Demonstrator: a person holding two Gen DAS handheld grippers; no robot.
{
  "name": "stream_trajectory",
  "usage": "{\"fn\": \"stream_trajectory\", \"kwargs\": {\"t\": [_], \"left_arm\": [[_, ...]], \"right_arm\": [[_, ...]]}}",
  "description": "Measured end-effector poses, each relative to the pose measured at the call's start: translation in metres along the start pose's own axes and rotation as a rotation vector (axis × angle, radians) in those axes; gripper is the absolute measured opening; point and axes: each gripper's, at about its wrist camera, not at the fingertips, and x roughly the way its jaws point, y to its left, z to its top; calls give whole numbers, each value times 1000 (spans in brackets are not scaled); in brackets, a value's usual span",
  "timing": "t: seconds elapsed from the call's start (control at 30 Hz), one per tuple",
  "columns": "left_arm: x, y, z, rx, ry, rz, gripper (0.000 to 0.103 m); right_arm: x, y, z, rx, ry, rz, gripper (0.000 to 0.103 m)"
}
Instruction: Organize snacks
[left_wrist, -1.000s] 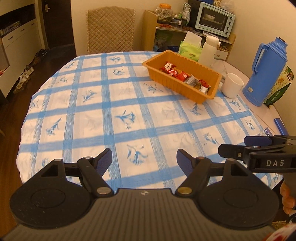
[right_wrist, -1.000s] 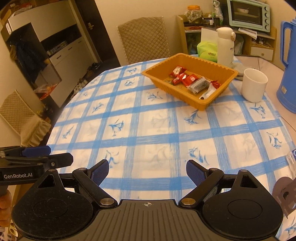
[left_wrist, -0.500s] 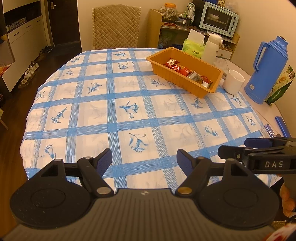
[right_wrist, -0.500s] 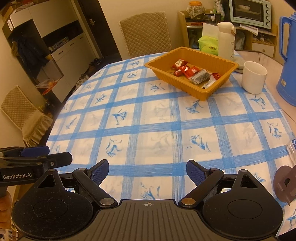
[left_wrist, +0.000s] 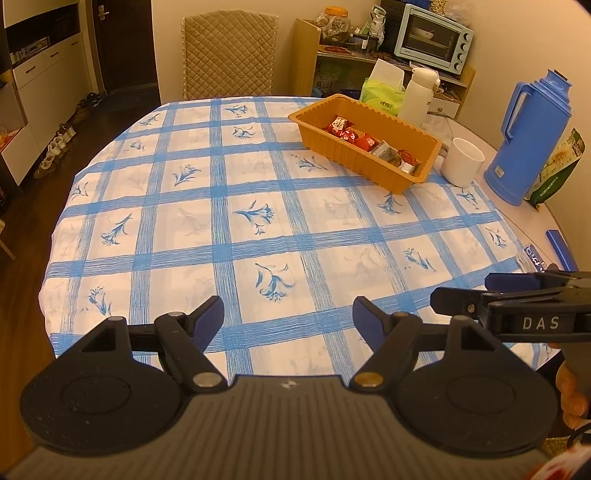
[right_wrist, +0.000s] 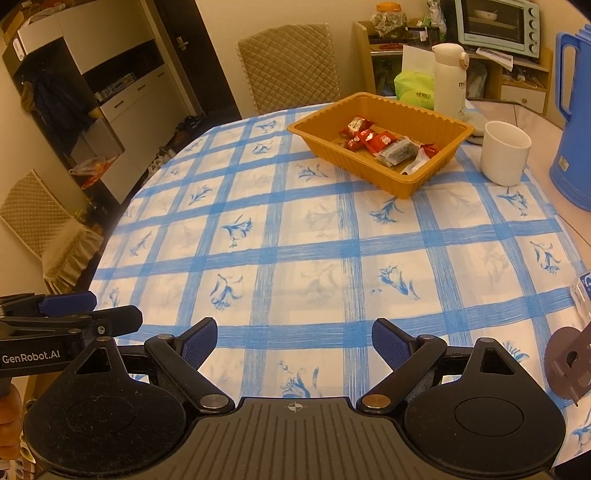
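An orange tray (left_wrist: 424, 133) (right_wrist: 452, 127) stands at the far right of the blue-checked tablecloth. It holds several wrapped snacks (left_wrist: 369, 142) (right_wrist: 384, 144), red and dark. My left gripper (left_wrist: 288, 317) is open and empty above the table's near edge. My right gripper (right_wrist: 293, 338) is open and empty, also at the near edge. Each gripper shows at the side of the other's view, the right one in the left wrist view (left_wrist: 517, 295) and the left one in the right wrist view (right_wrist: 70, 314).
A white mug (left_wrist: 463, 166) (right_wrist: 506, 153), a blue thermos jug (left_wrist: 528, 140) (right_wrist: 572, 110), a white bottle (left_wrist: 417, 96) and a green tissue pack (left_wrist: 380, 92) stand behind the tray. A green bag (left_wrist: 557, 170) and a small blue packet (left_wrist: 533, 258) lie at the right edge. A chair (left_wrist: 229, 55) stands beyond.
Both grippers have pulled back and risen from the table, so the tray looks farther away. Both stay open and empty.
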Motion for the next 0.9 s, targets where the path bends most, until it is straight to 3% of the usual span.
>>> {"fn": "stream_trajectory", "kwargs": {"t": [0.9], "left_arm": [[0, 0, 0, 0, -1, -1, 75]], "right_arm": [[3, 4, -1, -1, 2, 5, 90]]}}
